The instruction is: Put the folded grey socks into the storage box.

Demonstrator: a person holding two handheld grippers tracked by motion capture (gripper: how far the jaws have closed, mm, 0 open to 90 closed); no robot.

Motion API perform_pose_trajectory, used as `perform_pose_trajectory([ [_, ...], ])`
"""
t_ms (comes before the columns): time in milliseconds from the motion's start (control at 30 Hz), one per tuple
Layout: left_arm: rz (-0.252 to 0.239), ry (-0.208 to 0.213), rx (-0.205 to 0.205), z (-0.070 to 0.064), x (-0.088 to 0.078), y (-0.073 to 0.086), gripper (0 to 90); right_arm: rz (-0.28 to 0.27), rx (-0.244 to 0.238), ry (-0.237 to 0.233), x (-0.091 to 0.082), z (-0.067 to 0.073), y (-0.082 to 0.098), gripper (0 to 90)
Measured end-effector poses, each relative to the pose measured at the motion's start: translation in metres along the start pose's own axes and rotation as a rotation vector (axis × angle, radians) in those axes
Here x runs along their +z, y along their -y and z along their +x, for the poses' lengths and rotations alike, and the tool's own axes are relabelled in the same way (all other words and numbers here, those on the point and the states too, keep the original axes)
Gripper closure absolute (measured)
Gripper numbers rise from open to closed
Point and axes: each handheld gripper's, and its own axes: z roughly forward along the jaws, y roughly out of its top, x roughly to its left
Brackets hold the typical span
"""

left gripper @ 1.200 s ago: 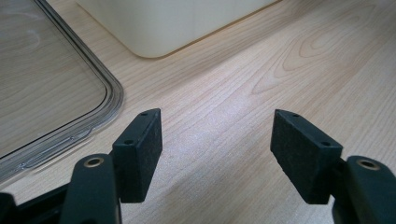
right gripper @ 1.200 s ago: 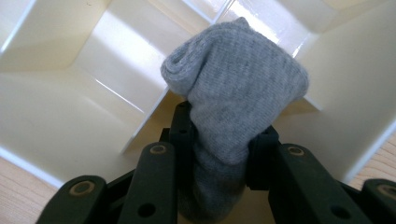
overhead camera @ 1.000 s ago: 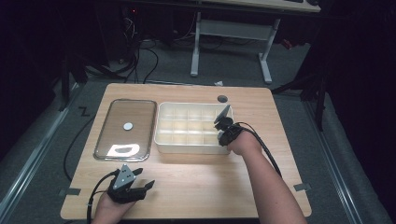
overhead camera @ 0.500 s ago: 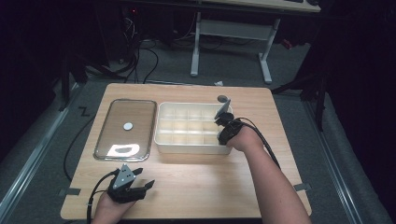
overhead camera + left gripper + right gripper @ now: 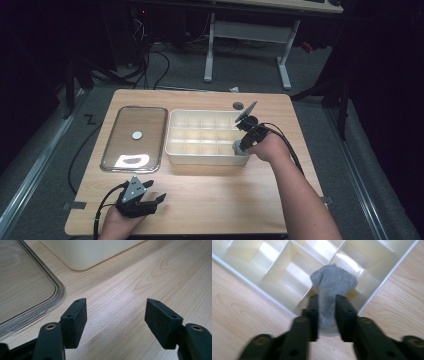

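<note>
right tongs (image 5: 326, 311) pinching a grey sock (image 5: 333, 290), jaws just closed on it, held over the near right corner of the cream divider tray (image 5: 172, 135). judged: sock grabbed, not yet moved anywhere. left tongs (image 5: 116, 318) spread, idle on the bench (image 5: 225, 195) beside the clear lid (image 5: 152, 120). no readable labels.

Bare tabletop (image 5: 220, 195) before divider tray (image 5: 200, 156)

Lab: cables (image 5: 150, 57), bare desk frame (image 5: 247, 35)
</note>
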Motion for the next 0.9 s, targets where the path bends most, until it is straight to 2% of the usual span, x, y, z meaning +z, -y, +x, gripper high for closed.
perform_pose_trajectory([
  [133,0.0,0.0,0.0,0.0,0.0,0.0,34.8,0.029,0.003,0.027,0.01,0.0,0.001,90.0],
  [433,0.003,0.0,-0.002,0.001,-0.001,0.0,34.8,0.07,0.002,0.012,0.027,-0.001,0.001,89.7],
  [467,0.0,-0.001,-0.004,0.001,-0.001,0.0,34.8,0.1,0.001,0.011,0.034,0.0,0.002,88.4],
  [533,-0.004,-0.001,-0.008,0.001,-0.001,0.0,34.7,0.101,0.004,0.017,0.038,0.001,0.003,87.9],
  [567,-0.002,0.001,-0.009,0.001,-0.001,0.0,34.7,0.096,0.021,0.017,0.035,0.002,0.003,85.2],
  [667,-0.001,0.001,-0.005,0.001,-0.001,0.0,34.7,0.082,0.011,0.011,0.029,0.001,0.003,82.7],
  [700,0.003,0.003,-0.004,0.0,-0.001,0.0,34.7,0.053,0.021,0.005,0.021,0.001,0.002,81.6],
  [733,0.003,0.003,-0.004,0.0,-0.001,0.0,34.7,0.053,0.021,0.005,0.021,0.001,0.002,81.6],
  [767,0.0,0.001,-0.001,0.0,0.0,0.0,34.7,0.019,0.031,0.008,0.013,0.0,0.001,79.6],
  [800,0.0,0.001,-0.001,0.0,0.0,0.0,34.7,0.019,0.031,0.008,0.013,0.0,0.001,79.6],
  [833,0.0,0.001,-0.001,-0.001,0.0,0.0,34.7,-0.019,0.043,0.025,0.007,-0.001,-0.001,79.6],
  [867,0.0,0.001,-0.001,-0.001,0.0,0.0,34.7,-0.019,0.043,0.025,0.007,-0.001,-0.001,79.6],
  [900,-0.001,0.001,-0.003,-0.001,0.0,0.0,34.7,-0.04,0.071,0.05,0.004,-0.001,-0.003,75.4],
])
